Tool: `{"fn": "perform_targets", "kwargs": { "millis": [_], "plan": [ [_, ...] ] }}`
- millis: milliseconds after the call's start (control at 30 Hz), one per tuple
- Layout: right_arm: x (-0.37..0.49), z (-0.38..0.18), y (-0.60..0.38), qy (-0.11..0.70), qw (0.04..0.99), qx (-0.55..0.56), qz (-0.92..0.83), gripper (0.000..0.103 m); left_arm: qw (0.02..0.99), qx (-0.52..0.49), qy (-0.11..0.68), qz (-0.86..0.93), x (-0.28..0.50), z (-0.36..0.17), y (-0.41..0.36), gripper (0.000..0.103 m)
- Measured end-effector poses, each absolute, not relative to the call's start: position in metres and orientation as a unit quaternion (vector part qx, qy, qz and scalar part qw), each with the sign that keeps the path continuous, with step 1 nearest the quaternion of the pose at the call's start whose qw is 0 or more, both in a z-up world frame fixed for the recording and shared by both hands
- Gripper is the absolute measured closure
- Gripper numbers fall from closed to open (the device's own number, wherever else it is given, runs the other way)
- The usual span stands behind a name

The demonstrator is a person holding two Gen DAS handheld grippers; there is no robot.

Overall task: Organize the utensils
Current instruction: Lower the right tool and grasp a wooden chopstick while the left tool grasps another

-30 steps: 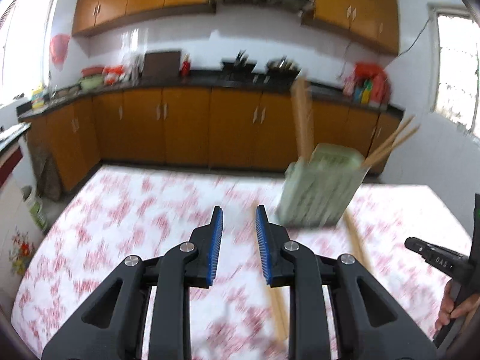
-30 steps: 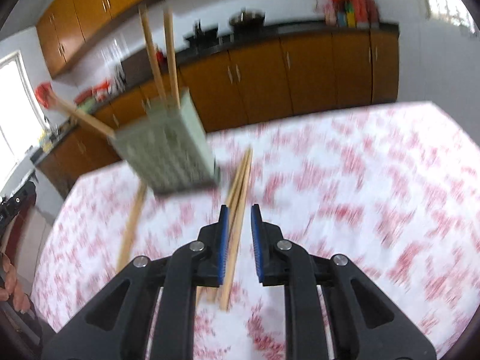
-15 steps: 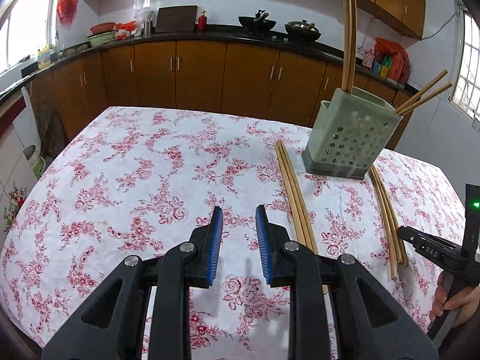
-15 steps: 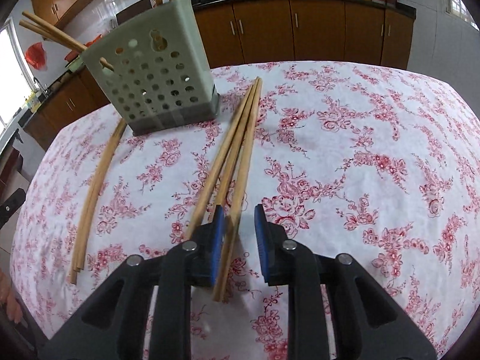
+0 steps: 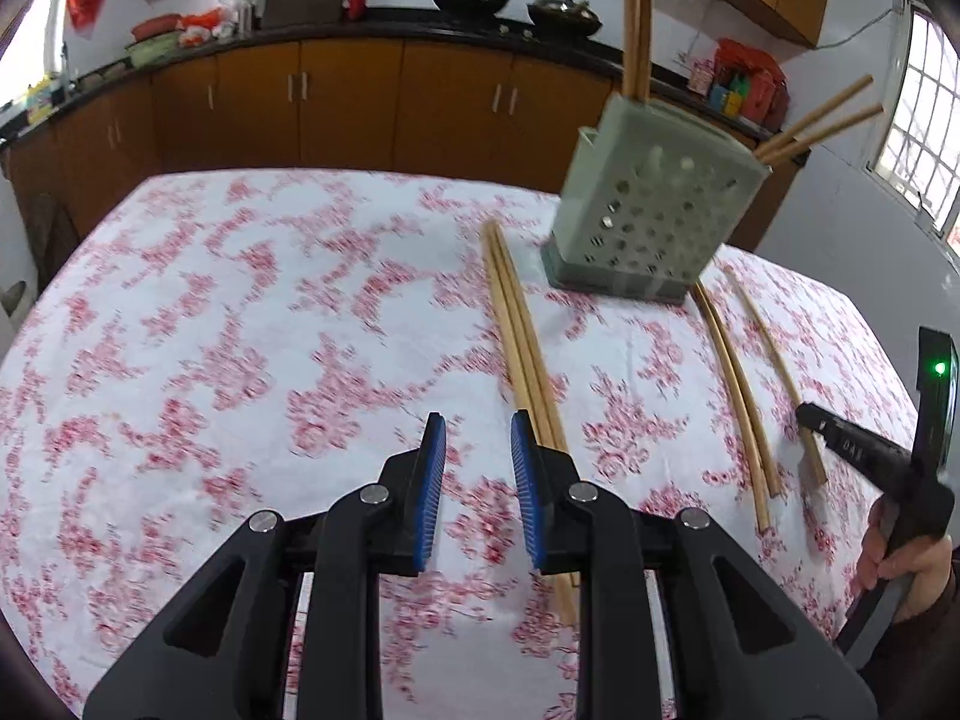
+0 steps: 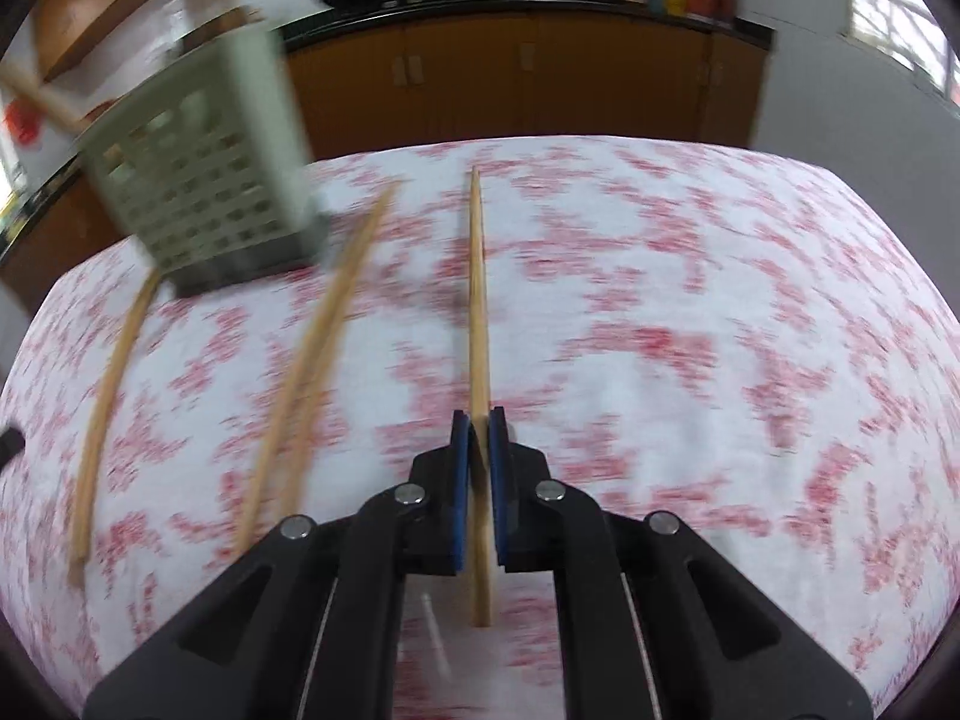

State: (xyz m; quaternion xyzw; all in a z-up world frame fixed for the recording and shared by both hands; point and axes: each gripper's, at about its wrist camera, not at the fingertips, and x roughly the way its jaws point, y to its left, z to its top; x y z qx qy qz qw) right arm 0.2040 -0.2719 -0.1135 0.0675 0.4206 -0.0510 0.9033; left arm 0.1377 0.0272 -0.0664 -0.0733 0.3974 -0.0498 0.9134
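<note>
A pale green perforated holder [image 5: 648,222] [image 6: 204,180] stands on the floral tablecloth with a few chopsticks [image 5: 636,18] upright in it. Three chopsticks [image 5: 516,324] lie left of it, their near ends under my left gripper [image 5: 477,420], which is slightly open and empty. In the right wrist view my right gripper [image 6: 479,420] has its jaws closing tight on a single chopstick [image 6: 477,276] that points away along the fingers. A pair of chopsticks [image 6: 324,348] lies just left of it. The left wrist view shows that right gripper [image 5: 807,414] at the right edge.
The table [image 5: 210,312] ends at a far edge before brown cabinets [image 5: 348,102] and a dark counter with pans. A person's hand [image 5: 906,564] holds the right tool at the right edge. More chopsticks [image 6: 114,372] lie left of the holder in the right wrist view.
My right gripper shut on one chopstick and drew it away from the other two. Both grippers sank closer to the table and tilted down.
</note>
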Motion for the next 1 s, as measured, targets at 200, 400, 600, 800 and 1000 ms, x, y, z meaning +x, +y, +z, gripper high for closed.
{"fn": "perform_targets", "kwargs": {
  "millis": [200,400,600,800,1000],
  "plan": [
    [0.202,-0.115,-0.276,0.418,0.905,0.057,-0.056,0.095,0.901,-0.068,0.423,-0.066,0.142,-0.082,0.015,0.079],
    [0.199,-0.115,-0.276,0.417,0.906,0.055,-0.054,0.095,0.894,-0.074,0.436,-0.071,0.146,-0.090,0.011,0.079],
    [0.198,-0.115,-0.275,0.416,0.906,0.054,-0.054,0.095,0.892,-0.057,0.445,-0.064,0.149,-0.093,0.005,0.080],
    [0.199,-0.115,-0.275,0.416,0.906,0.053,-0.055,0.095,0.893,-0.044,0.445,-0.048,0.152,-0.093,0.004,0.083],
    [0.199,-0.115,-0.269,0.417,0.907,0.042,-0.047,0.092,0.897,-0.034,0.440,-0.019,0.162,-0.095,0.004,0.095]
  ]
}}
